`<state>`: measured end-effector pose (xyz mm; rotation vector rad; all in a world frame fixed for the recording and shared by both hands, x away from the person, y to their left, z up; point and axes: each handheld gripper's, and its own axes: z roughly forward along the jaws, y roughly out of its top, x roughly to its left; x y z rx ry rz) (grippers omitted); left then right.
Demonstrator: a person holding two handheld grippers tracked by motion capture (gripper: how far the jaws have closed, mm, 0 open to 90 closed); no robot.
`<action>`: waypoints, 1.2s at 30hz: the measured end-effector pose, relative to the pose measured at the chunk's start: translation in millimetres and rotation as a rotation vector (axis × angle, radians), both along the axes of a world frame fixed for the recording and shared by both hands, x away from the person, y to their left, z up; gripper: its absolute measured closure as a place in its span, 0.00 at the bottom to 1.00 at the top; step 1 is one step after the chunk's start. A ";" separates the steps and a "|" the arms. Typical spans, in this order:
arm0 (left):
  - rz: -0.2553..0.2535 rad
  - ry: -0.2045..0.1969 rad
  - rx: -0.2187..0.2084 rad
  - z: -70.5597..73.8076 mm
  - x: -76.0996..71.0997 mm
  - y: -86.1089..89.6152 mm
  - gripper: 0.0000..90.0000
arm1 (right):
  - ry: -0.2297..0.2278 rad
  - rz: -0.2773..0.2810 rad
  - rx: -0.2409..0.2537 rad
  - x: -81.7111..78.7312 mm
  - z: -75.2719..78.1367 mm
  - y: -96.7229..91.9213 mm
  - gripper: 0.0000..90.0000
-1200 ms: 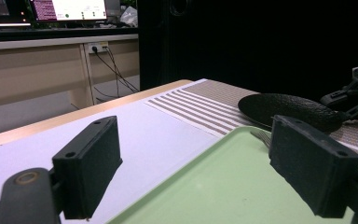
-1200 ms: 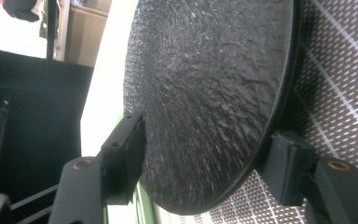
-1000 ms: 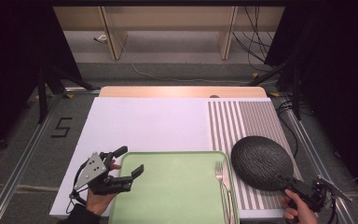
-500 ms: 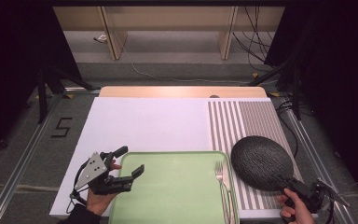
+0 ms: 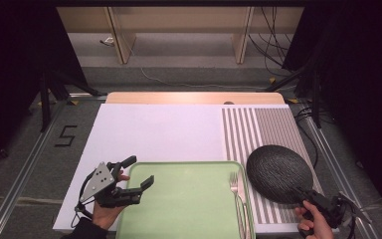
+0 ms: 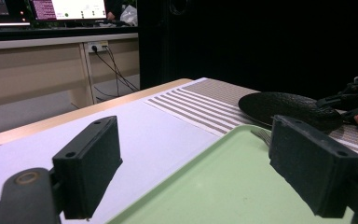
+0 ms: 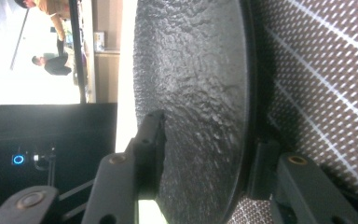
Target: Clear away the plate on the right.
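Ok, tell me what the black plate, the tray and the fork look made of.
Plate: matte black with a rough, pebbled surface, probably stoneware or cast iron. Tray: smooth pale green with a satin sheen, likely plastic. Fork: silvery and shiny, likely metal, though small.

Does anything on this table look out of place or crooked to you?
Mostly tidy. The one oddity: the fork lies alone at the right edge of the green tray, while the black textured plate sits off the tray on the striped mat. The right tongs, whose jaws have just been closing, straddle the plate's near rim.
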<state>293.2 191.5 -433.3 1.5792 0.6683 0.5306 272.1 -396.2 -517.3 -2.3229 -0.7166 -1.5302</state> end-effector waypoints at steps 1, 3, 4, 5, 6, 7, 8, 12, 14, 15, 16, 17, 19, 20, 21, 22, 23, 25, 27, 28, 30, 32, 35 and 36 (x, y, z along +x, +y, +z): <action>0.000 -0.001 0.001 0.1 -0.1 -0.1 0.18 | 0.002 -0.004 -0.006 0.2 -0.3 0.2 0.67; 0.000 0.001 0.000 0.0 0.0 -0.2 0.18 | 0.002 -0.004 -0.010 0.3 -0.3 0.3 0.68; 0.000 0.002 0.001 -0.1 0.2 -0.1 0.18 | 0.005 -0.004 -0.012 0.2 -0.2 0.4 0.69; 0.000 0.003 -0.001 -0.1 0.4 0.0 0.18 | 0.014 -0.001 -0.010 0.1 0.1 0.2 0.69; 0.000 0.002 -0.003 -0.1 0.4 0.1 0.18 | 0.015 -0.002 -0.006 0.2 0.2 0.1 0.69; 0.000 0.001 -0.002 -0.1 0.3 0.2 0.18 | 0.013 -0.002 -0.012 0.0 -0.5 0.0 0.70; 0.000 0.002 -0.003 -0.1 0.2 0.1 0.18 | 0.016 -0.002 -0.013 0.0 -0.5 0.0 0.71; -0.002 0.003 -0.002 -0.1 0.3 0.1 0.18 | 0.025 -0.008 -0.015 -0.7 -1.5 -0.5 0.76; -0.001 0.004 -0.001 -0.3 0.5 0.0 0.18 | 0.031 -0.012 -0.009 -1.2 -1.8 -0.8 0.79; -0.002 0.005 -0.001 -0.2 0.6 0.1 0.18 | 0.034 -0.013 -0.009 -1.2 -1.8 -0.9 0.80; -0.002 0.003 -0.001 -0.2 0.5 0.1 0.18 | 0.037 -0.015 -0.007 -1.4 -1.9 -1.0 0.82; -0.002 0.004 -0.002 -0.2 0.5 0.0 0.18 | 0.039 -0.016 -0.007 -1.6 -1.7 -1.1 0.83; -0.003 0.006 0.000 -0.3 0.7 0.0 0.18 | 0.039 -0.017 -0.017 -2.0 -2.0 -1.3 0.87; -0.003 0.006 0.000 -0.4 0.8 0.0 0.18 | 0.042 -0.016 -0.023 -2.4 -2.0 -1.2 0.89; -0.004 0.006 0.000 -0.3 0.8 0.0 0.18 | 0.043 -0.018 -0.021 -2.3 -1.8 -1.2 0.90; -0.004 0.006 0.000 -0.3 0.8 0.0 0.18 | 0.045 -0.019 -0.019 -2.4 -1.8 -1.2 0.91; -0.004 0.006 0.000 -0.3 0.8 -0.1 0.19 | 0.046 -0.021 -0.019 -2.3 -1.4 -1.1 0.92; -0.005 0.006 0.001 -0.3 0.8 -0.2 0.19 | 0.041 -0.024 -0.016 -2.6 -1.4 -0.8 0.93; -0.004 0.006 0.001 -0.3 0.9 -0.2 0.19 | 0.035 -0.026 -0.013 -2.8 -1.1 -0.9 0.93; -0.004 0.008 0.001 -0.4 0.8 -0.2 0.19 | 0.034 -0.028 -0.009 -3.0 -1.1 -1.0 0.94; -0.005 0.005 0.002 -0.3 0.7 -0.2 0.19 | 0.030 -0.034 0.001 -3.7 -0.8 -0.9 0.94; -0.005 0.005 0.002 -0.3 0.8 -0.2 0.19 | 0.015 -0.044 0.006 -4.2 -1.2 -0.9 0.95; -0.005 0.004 0.002 -0.3 0.7 -0.2 0.19 | 0.012 -0.051 0.012 -4.8 -2.2 -1.5 0.95; -0.005 0.002 0.002 -0.3 0.7 -0.2 0.19 | 0.019 -0.054 0.023 -4.9 -1.9 -1.6 0.95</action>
